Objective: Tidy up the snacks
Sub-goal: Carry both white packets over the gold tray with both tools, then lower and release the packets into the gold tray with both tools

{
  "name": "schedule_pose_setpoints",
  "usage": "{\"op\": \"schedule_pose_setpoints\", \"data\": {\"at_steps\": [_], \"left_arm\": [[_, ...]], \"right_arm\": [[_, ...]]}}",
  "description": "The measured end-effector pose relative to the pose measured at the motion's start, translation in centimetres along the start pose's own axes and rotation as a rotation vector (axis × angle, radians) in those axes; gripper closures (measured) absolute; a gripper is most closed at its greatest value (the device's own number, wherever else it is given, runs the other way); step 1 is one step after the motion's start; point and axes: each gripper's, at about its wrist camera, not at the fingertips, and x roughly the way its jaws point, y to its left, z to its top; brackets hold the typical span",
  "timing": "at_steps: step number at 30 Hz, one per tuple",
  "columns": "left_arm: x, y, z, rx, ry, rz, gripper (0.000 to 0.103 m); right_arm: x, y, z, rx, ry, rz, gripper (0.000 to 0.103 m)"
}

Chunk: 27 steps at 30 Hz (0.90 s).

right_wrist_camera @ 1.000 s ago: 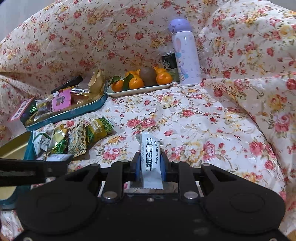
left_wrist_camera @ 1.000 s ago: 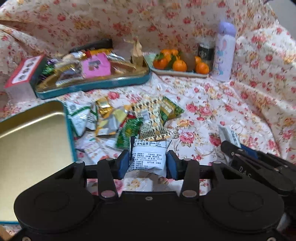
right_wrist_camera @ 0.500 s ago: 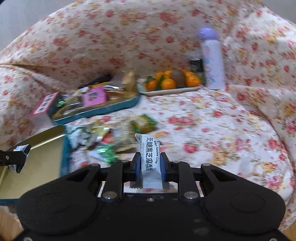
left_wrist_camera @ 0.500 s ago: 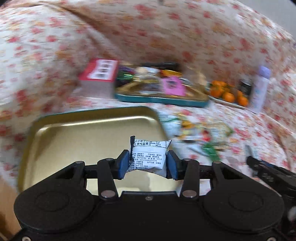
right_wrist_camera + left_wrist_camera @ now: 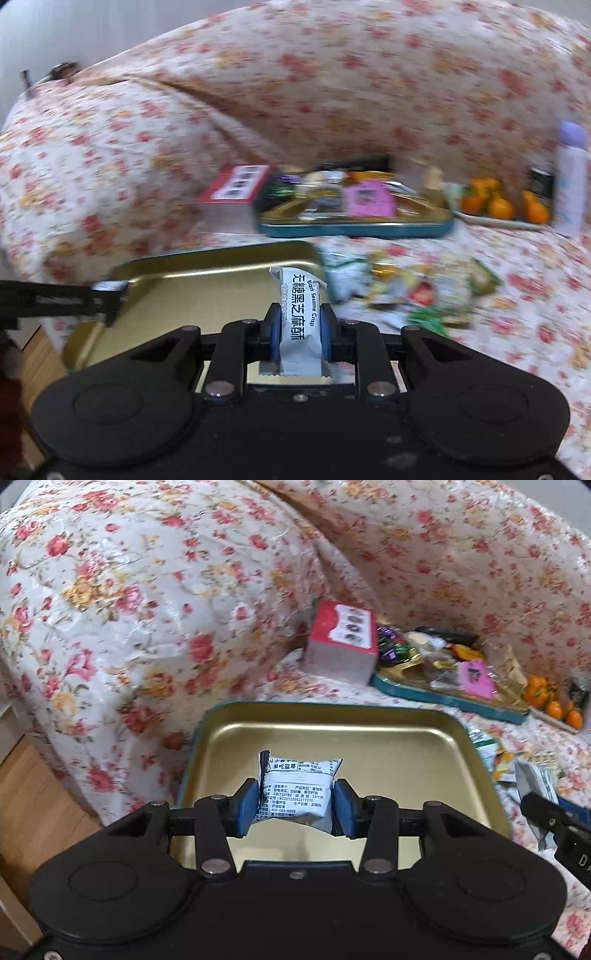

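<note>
The left gripper [image 5: 295, 803] is clamped on a white snack packet [image 5: 297, 794], hanging over the empty gold tin tray [image 5: 369, 738]. The right gripper [image 5: 297, 326] pinches a slim sesame crisp bar [image 5: 301, 317] just beside the tray's near right corner. Both look ready for delivery: next, lower each over the tray and let go. The loose snack pile [image 5: 406, 288] lies right of the tray.

"Black Sesame Crisp" on narrow white packet [image 5: 301, 317]

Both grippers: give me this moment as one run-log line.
left gripper: shut on white packet | right gripper: shut on sesame crisp bar | both over empty gold tray
</note>
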Motion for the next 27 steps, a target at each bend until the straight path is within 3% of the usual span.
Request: {"op": "schedule_pose_setpoints", "data": {"at_steps": [6, 19, 27], "left_arm": [[0.8, 2.5, 0.1, -0.061, 0.063, 0.014, 0.051], [2.4, 2.9, -0.6, -0.044, 0.158, 0.088, 0.051], [2.8, 2.9, -0.5, -0.036, 0.186, 0.082, 0.049]], "right_arm": [[1.4, 3.4, 0.5, -0.007, 0.036, 0.073, 0.081], [3.0, 5.2, -0.8, -0.031, 0.123, 0.05, 0.081], [3.8, 6.0, -0.6, -0.056, 0.151, 0.055, 0.081]]}}
